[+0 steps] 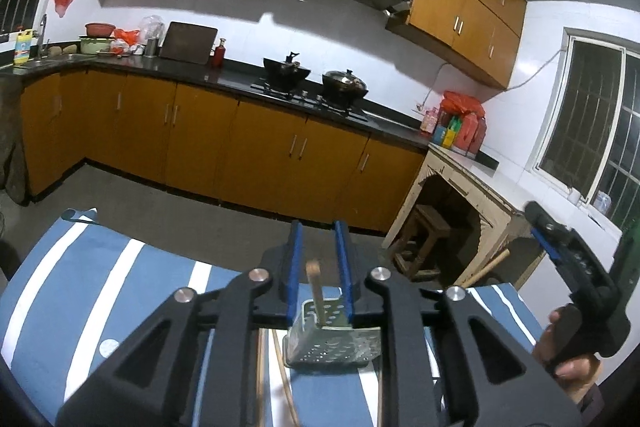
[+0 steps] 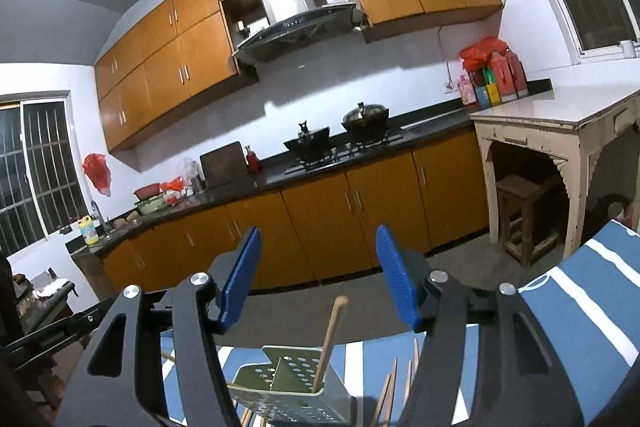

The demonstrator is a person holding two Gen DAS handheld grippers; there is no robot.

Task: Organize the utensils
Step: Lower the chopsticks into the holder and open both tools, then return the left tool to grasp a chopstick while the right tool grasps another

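A perforated metal utensil holder (image 1: 332, 345) stands on the blue and white striped cloth (image 1: 80, 287). One wooden utensil handle (image 1: 314, 287) sticks up out of it. My left gripper (image 1: 318, 227) hovers just above and behind the holder with its blue pads a little apart; the handle shows in the gap and neither pad touches it. In the right wrist view the holder (image 2: 288, 383) and wooden handle (image 2: 331, 335) sit below my right gripper (image 2: 319, 229), which is open wide and empty. Loose chopsticks (image 2: 388, 393) lie on the cloth beside the holder.
More thin sticks (image 1: 260, 379) lie on the cloth near me. A hand (image 1: 568, 355) holds the other gripper at the right. Beyond the table edge are bare floor, orange base cabinets (image 1: 260, 147), a hob with two pots (image 1: 344, 85) and a white side table (image 2: 560, 123) over a stool.
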